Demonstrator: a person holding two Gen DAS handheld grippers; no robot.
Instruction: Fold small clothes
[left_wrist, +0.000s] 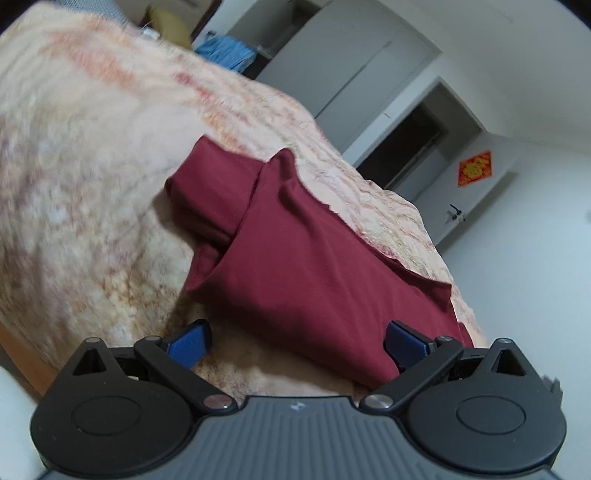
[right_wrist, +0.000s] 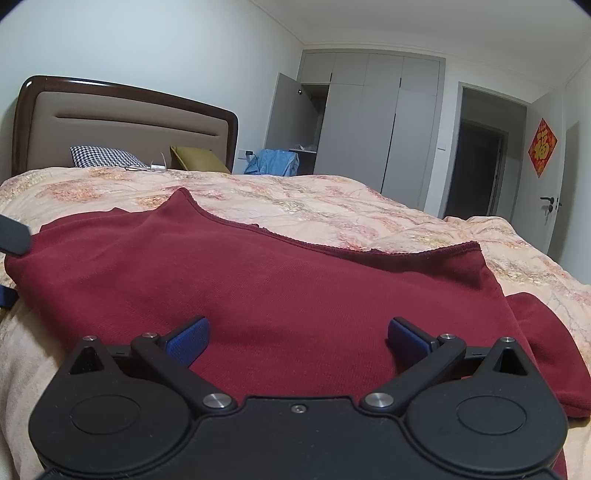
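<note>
A dark red garment (left_wrist: 295, 251) lies partly folded on the peach floral bedspread (left_wrist: 92, 184). One layer is laid over the others. My left gripper (left_wrist: 297, 341) is open and empty, with its fingers at the garment's near edge. In the right wrist view the same garment (right_wrist: 258, 280) spreads wide across the bed. My right gripper (right_wrist: 298, 338) is open and empty just above the garment's near part. A dark piece of the left gripper (right_wrist: 13, 236) shows at the left edge of that view.
The bed has a brown headboard (right_wrist: 122, 122), a houndstooth pillow (right_wrist: 105, 157) and a mustard pillow (right_wrist: 197, 158). A blue cloth (right_wrist: 275, 162) sits beside a grey wardrobe (right_wrist: 369, 122). A dark open doorway (right_wrist: 476, 166) is at the right.
</note>
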